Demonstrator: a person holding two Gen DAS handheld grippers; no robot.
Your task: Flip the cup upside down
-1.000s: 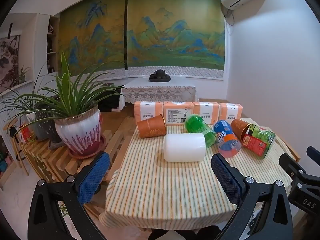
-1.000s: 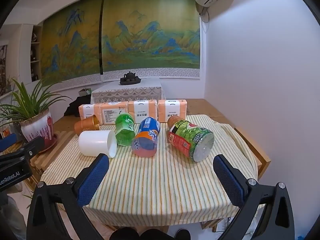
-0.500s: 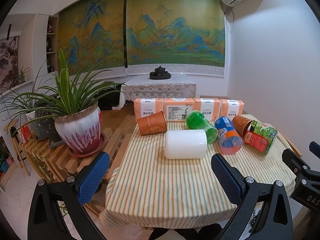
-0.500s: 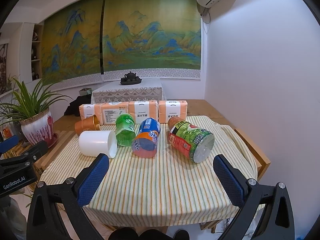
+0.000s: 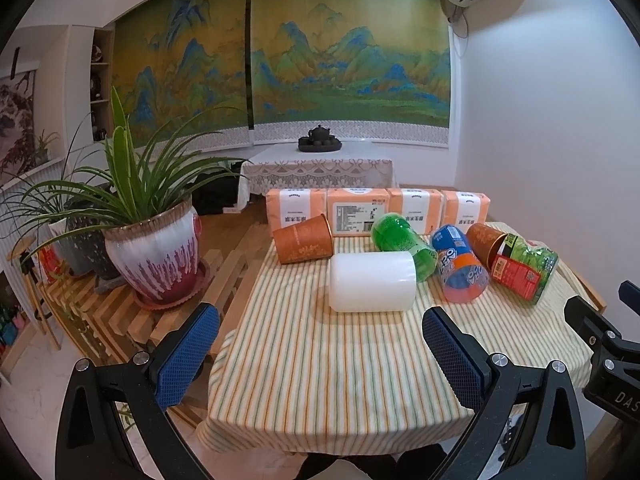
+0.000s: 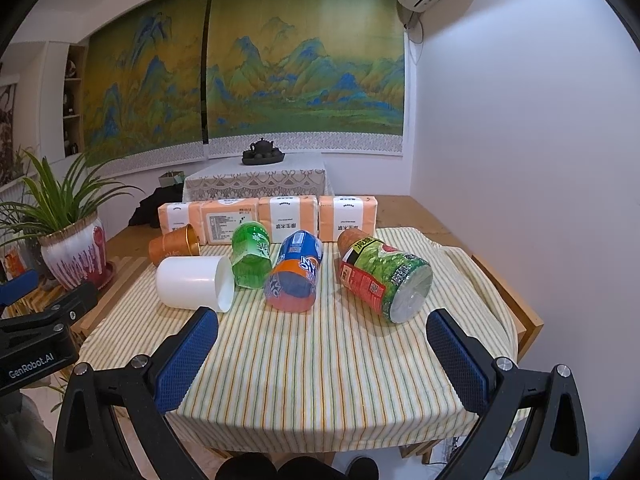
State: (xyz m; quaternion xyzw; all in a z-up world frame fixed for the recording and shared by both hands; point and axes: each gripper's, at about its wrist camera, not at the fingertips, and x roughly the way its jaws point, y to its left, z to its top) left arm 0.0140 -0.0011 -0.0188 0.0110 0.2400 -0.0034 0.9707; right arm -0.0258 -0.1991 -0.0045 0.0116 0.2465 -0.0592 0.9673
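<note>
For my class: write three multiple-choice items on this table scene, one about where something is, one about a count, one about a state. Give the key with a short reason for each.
1. Where does the white cup lie?
A. Left of the green cup
B. On top of the tissue packs
C. At the far right of the cloth

2. How many tissue packs stand in the row at the back?
A. Two
B. Four
C. Six

3. How is the left gripper?
A. Shut on the white cup
B. Shut on nothing
C. Open, holding nothing

Key: 1 A, the white cup lies on its side left of the green one, mouth toward it. 2 B, four orange packs show side by side. 3 C, its blue pads stand wide apart, short of every cup.
</note>
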